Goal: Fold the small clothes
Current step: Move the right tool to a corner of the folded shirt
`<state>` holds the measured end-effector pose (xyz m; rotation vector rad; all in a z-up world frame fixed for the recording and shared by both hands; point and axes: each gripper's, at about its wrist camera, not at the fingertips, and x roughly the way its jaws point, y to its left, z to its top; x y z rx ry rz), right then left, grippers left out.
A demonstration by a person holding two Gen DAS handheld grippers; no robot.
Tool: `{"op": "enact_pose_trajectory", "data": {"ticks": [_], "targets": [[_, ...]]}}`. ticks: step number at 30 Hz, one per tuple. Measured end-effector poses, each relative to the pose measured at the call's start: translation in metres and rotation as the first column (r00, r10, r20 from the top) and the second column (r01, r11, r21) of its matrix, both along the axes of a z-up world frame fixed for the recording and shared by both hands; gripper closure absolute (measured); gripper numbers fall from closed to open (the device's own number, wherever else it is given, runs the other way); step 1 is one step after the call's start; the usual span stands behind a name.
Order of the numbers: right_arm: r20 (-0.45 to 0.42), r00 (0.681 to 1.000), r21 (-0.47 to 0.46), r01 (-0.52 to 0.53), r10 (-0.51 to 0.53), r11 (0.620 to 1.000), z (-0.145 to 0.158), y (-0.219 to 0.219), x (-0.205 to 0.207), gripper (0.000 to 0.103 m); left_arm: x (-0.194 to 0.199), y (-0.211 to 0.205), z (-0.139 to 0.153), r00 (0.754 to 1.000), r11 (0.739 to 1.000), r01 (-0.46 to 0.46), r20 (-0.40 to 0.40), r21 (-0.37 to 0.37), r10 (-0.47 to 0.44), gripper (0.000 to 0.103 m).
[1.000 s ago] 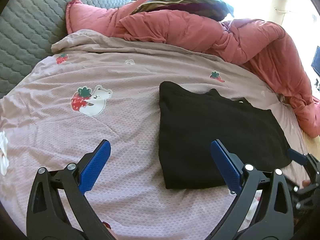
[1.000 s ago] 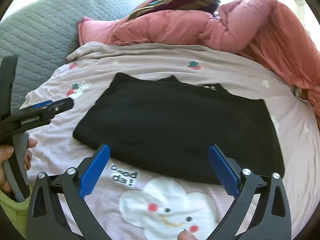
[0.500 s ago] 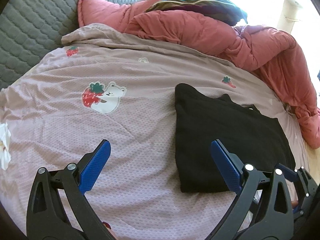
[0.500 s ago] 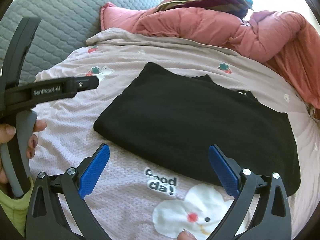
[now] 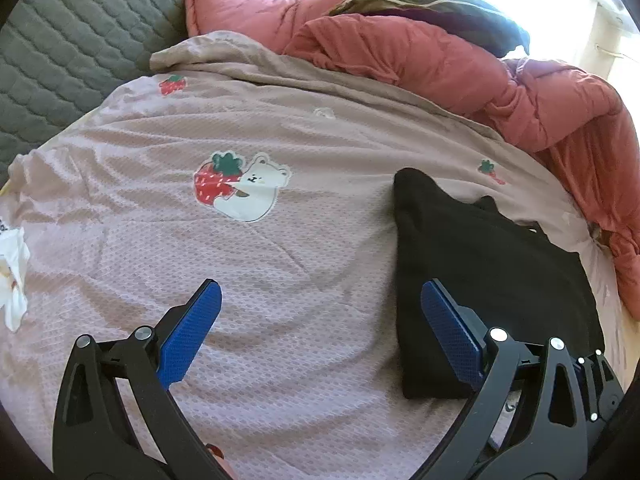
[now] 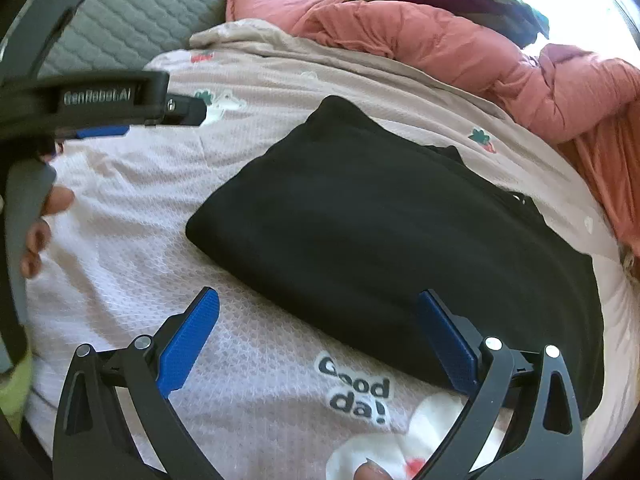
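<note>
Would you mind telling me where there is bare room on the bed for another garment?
Free: the pink printed sheet left of the folded black garment, around the strawberry bear print. Crowded: the rumpled pink quilt behind.

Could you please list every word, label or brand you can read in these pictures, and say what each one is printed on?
"GenRobot.AI": white lettering on the black body of the left gripper, seen from the right wrist view; slightly blurred.
"Good da!": dark letters printed on the pink bedsheet, just in front of the folded black garment.
No other text is readable; the strawberry bear print carries no words.
</note>
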<state>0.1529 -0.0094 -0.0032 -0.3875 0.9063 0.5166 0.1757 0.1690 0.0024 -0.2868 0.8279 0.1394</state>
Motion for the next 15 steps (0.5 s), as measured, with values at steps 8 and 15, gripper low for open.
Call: {"op": "enact_pose_trajectory", "data": {"ticks": [8, 15], "targets": [[0.071, 0.997, -0.121, -0.007, 0.016, 0.993, -0.017, 0.014, 0.007, 0.004, 0.006, 0.001, -0.007, 1.0, 1.0, -0.009, -0.024, 0.014, 0.009, 0.009], [0.13, 0.991, -0.157, -0.008, 0.029, 0.988, -0.024, 0.021, 0.02, 0.004, 0.008, -0.001, -0.01, 0.999, 1.0, -0.006, -0.035, 0.025, 0.007, 0.009]]}}
